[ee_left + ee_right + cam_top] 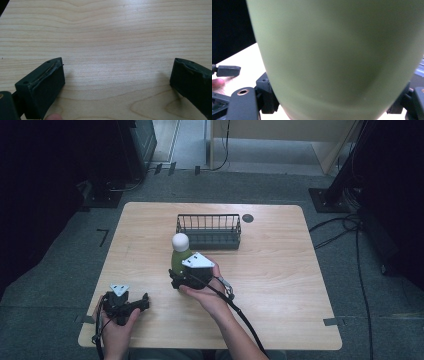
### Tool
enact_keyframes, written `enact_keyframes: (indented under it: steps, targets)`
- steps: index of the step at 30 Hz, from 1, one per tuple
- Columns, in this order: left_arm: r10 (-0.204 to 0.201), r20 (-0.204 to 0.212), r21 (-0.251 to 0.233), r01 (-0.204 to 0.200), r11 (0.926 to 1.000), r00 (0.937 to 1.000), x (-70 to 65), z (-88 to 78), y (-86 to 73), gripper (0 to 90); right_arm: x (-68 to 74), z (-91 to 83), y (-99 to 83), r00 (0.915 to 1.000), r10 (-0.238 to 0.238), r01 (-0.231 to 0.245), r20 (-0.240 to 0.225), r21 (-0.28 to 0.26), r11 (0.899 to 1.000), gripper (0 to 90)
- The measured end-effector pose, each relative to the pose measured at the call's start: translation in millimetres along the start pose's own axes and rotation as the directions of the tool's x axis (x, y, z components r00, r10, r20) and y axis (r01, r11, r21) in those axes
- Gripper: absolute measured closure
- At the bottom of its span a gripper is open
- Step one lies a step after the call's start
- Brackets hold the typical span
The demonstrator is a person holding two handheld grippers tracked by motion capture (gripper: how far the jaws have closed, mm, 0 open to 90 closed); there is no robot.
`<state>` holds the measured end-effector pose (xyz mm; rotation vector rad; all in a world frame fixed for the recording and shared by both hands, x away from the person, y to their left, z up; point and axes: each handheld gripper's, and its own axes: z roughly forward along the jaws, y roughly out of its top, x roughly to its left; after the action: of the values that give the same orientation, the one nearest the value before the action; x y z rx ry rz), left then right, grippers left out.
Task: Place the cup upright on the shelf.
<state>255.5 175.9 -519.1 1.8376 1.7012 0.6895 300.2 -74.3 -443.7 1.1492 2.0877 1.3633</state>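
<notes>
Broadly, the wooden counter [280, 270] carries a dark wire basket [209, 231] near its far edge, and just in front of that basket a green bottle with a round white cap [180, 251] stands upright. The bottle is gripped low on its body by the right tongs [181, 279], whose jaws are seen pressed against both flanks of the green wall [332, 55] in the right gripper view. The step in hand is judged to be the carrying of the bottle towards the basket. For the next move, a lift clear of the counter, a short travel forward over the basket's near rail and a level lowering inside would be called for before any release. The left tongs [131, 304] are held wide apart and empty, low over bare wood [110, 40] near the front left corner.
</notes>
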Motion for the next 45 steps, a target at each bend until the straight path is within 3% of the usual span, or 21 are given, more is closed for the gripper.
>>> enact_keyframes:
  steps: [4, 13, 18, 24, 34, 45]
  targets:
    - [0.0, 0.0, 0.0, 0.0, 1.0, 1.0, 0.0, 0.0, 0.0, 0.0, -5.1, -4.3, 3.7, 0.9999, -0.006, 0.006, 0.012, -0.008, 1.0, 20.4]
    - [0.0, 0.0, 0.0, 0.0, 1.0, 1.0, 0.0, 0.0, 0.0, 0.0, -25.4, -16.4, 20.9, 0.9989, 0.027, -0.026, 0.037, -0.031, 0.999, 20.5]
    - [0.0, 0.0, 0.0, 0.0, 1.0, 1.0, -0.1, 0.0, 0.1, 0.0, -36.6, -21.9, 36.7, 0.9978, 0.037, -0.034, 0.055, -0.041, 0.999, 20.5]
    - [0.0, 0.0, 0.0, 0.0, 1.0, 1.0, 0.0, 0.1, 0.0, 0.1, -51.2, -32.9, 62.5, 0.994, 0.017, -0.011, 0.108, -0.056, 0.998, 20.5]
    - [-0.002, 0.0, -0.002, 0.002, 1.0, 1.0, -0.2, 0.2, 0.0, 0.1, -84.8, -37.1, 87.7, 0.9855, 0.053, -0.044, 0.161, -0.063, 0.997, 20.5]
    - [-0.002, 0.0, -0.001, 0.002, 1.0, 1.0, -0.1, 0.2, 0.0, 0.0, -102.5, -35.6, 103.7, 0.9793, 0.056, -0.038, 0.194, -0.095, 0.995, 20.5]
